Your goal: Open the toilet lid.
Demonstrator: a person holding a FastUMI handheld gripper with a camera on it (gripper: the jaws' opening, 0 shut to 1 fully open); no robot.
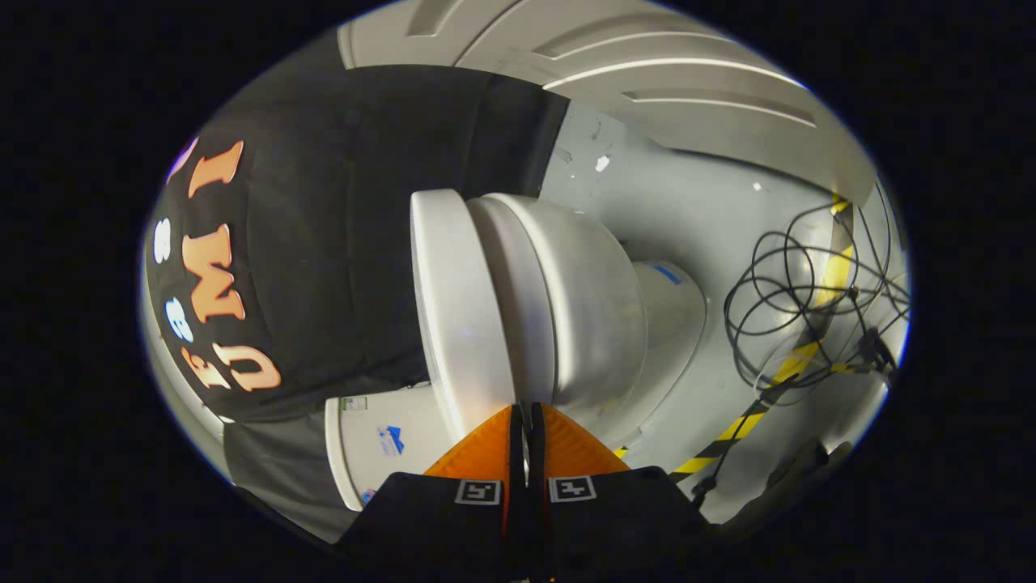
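Toilet lid (453, 316), pale and smooth, appears edge-on in the gripper view, which is rolled onto its side so that the floor runs up one side of the scene and the booth wall up the other. The lid lies closed against the seat (506, 308), a thin paler band sandwiched between the lid and the rounded white bowl (583, 308). The bowl narrows to a pedestal base (668, 312) that stands on the grey floor (672, 210).

The tongs (524, 425) are clenched, their two fingers pressed together with only a hairline slit between them and nothing held. Their tips sit right at the near edge of the toilet, about where lid and seat meet; whether they actually touch it is hard to judge at this angle.

The toilet's white cistern (380, 445) sits beside the fingers on the lid's side, partly covered by the black cloth (356, 227) of the booth wall, which hangs behind the lid.

Beyond the bowl, on the floor, a loose tangle of black cables (789, 312) lies in loops, crossing a strip of yellow and black hazard tape (757, 413). Pale grey panelled walls (647, 73) rise past the far end of the floor.
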